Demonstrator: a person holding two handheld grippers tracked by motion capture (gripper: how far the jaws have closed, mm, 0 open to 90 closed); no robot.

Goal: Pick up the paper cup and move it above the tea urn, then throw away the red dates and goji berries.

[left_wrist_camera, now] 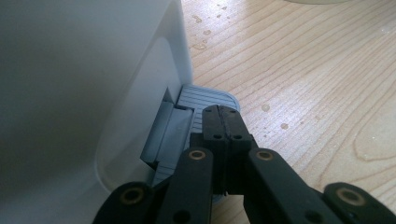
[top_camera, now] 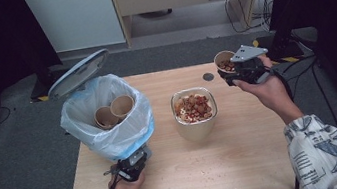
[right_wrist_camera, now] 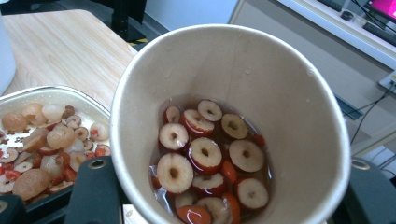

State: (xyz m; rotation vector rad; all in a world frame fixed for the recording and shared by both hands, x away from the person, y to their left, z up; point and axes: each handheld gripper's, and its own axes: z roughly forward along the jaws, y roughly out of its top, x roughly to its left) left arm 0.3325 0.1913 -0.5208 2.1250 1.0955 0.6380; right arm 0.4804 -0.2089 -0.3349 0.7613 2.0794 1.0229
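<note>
The right gripper (top_camera: 235,72), at the upper right of the high view, pinches a paper cup (top_camera: 224,61) by its wall; the cup hangs above the far right corner of the desk (top_camera: 245,148), tilted a little toward the frame's left. In the right gripper view the cup (right_wrist_camera: 261,93) holds sliced red dates (right_wrist_camera: 205,156) in some liquid. The steel container (top_camera: 194,106), already heaped with dried fruit, stands at the centre of the desk, down and to the left of the cup, well apart from it. I judge the next move turns on that gap: the cup has to travel left and toward the near edge before tipping.

At the lower left, the left gripper (top_camera: 134,168) has its jaws pressed together with nothing between them, tips resting on the grey pedal (left_wrist_camera: 201,100) at the foot of the white bin (top_camera: 108,113), whose lid (top_camera: 78,73) stands open. Two paper cups lie inside the bag.

From the gripper's own camera the right jaws are mostly hidden behind the cup, so exactly where the pads bite is hard to make out.
</note>
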